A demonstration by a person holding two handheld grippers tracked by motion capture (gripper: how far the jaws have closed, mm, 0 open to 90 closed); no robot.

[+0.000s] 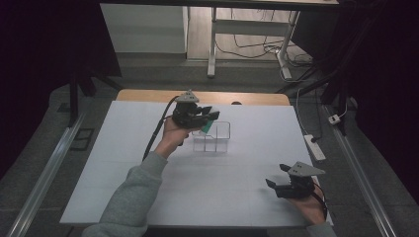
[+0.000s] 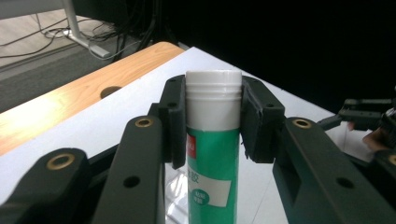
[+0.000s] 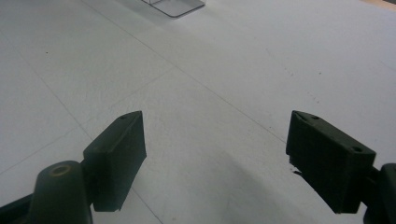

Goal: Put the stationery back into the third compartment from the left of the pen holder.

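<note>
My left gripper [image 2: 214,123] is clamped on a green glue stick [image 2: 213,154], both jaws pressing its sides just below the white cap [image 2: 213,86]. In the high view I hold it tilted over the clear divided organizer [image 1: 215,137] directly beneath. My right gripper [image 3: 215,158] hangs spread wide and holds nothing, just above the white desk [image 3: 224,70], well apart from the organizer.

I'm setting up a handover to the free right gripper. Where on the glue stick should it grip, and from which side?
Probably the green body of the glue stick, below the white cap. The left gripper already clamps the cap's two sides, so only the body is free. It is a straight round tube, so flat pads can close squarely across it. Bring the open right gripper in from the side, below the left gripper.
</note>
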